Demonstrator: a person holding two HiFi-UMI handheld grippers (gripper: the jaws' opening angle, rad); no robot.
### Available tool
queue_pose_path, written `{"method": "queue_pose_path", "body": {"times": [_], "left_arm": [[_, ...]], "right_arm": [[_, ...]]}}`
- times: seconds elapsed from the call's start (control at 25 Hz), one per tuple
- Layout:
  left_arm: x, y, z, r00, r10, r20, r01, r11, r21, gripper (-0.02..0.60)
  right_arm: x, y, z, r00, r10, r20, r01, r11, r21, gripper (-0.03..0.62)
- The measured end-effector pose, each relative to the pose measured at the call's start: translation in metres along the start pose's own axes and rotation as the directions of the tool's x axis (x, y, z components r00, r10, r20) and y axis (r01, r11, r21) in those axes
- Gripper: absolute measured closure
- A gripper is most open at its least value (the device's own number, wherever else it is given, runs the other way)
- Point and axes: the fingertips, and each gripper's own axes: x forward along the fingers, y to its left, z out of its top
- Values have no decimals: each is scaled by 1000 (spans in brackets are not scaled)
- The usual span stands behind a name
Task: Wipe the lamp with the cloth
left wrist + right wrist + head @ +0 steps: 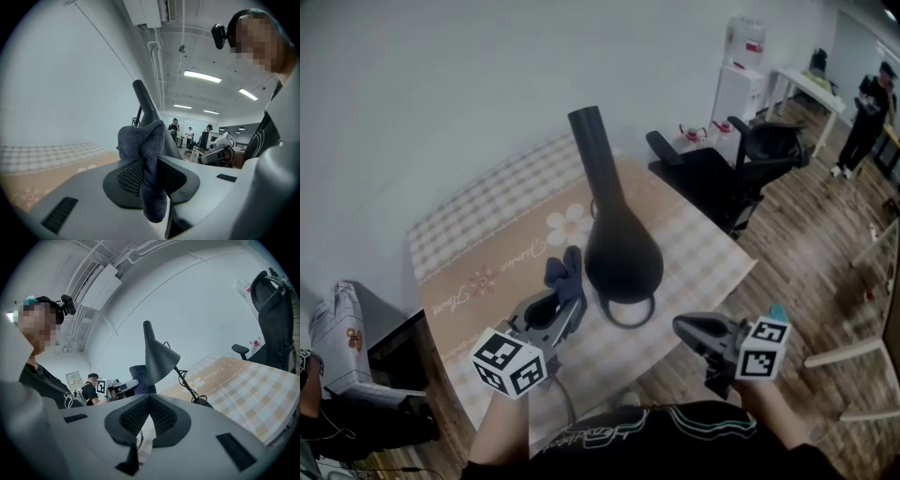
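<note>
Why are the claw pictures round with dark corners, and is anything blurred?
Left gripper view: wide-angle lens, hence dark corners; cloth sharp, ceiling lights glaring. Right gripper view: same curving; lamp crisp. Head view: milder bending, even light on the table.

This is an open-plan office. At the upper right of the head view, a black swivel chair (741, 164) stands on a wood floor (825, 272) near a water dispenser (742, 70) and a white desk (802, 89). In the left gripper view, ceiling strip lights (202, 76) run above people (174, 127) standing among desks, right of centre.
</note>
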Motion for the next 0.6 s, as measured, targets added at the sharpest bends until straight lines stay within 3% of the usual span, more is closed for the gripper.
{"method": "queue_pose_path", "body": {"times": [0.28,0.6], "left_arm": [[-45,-54,-17,999,38,1,-38,991,-125,509],[-76,-164,-46,999,-11,35,19,972,-232,509]], "right_arm": [[-14,31,-11,997,71,-31,-72,997,-42,583],[-64,88,-50,984,165,-64,-168,984,-57,583]]}}
